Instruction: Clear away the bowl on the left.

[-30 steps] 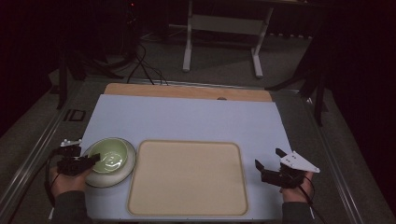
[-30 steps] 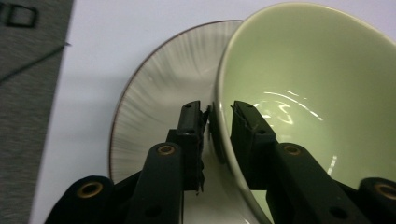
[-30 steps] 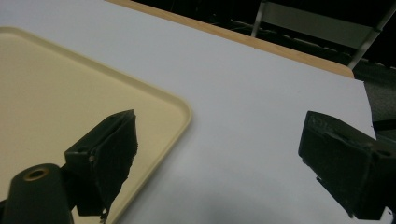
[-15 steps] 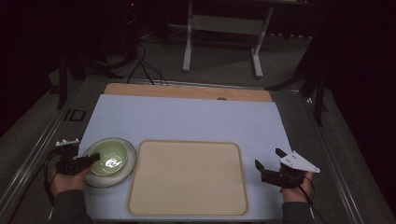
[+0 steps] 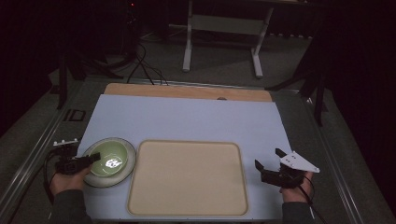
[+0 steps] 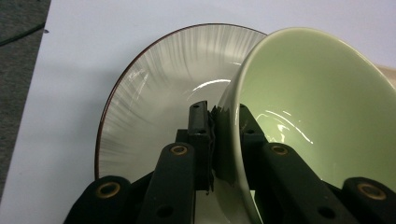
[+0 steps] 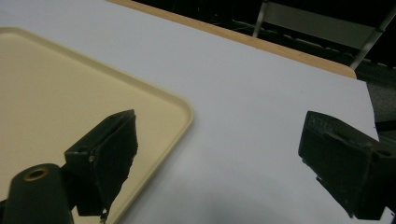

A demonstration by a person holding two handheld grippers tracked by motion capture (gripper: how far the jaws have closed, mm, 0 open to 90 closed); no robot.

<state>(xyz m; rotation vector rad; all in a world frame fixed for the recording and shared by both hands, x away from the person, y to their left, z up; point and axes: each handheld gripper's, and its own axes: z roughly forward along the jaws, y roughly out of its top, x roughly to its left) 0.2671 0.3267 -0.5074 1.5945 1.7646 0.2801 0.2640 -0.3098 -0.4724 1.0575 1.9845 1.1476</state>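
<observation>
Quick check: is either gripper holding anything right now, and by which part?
The left gripper is shut on the green bowl, pinching its rim wall, one jaw inside and one outside, above the plate. The right gripper is open, holding nothing.

Counted on the table: 1 green bowl (image 5: 109, 157), 1 grey plate (image 5: 128, 164) with a dark rim under it, 1 beige tray (image 5: 187, 177), 1 white mat (image 5: 187, 121), 1 wooden board (image 5: 187, 92) at the far edge. Also 2 grippers, 1 left (image 5: 91, 158) and 1 right (image 5: 270, 159), with 2 black jaws each, in 2 hands.
</observation>
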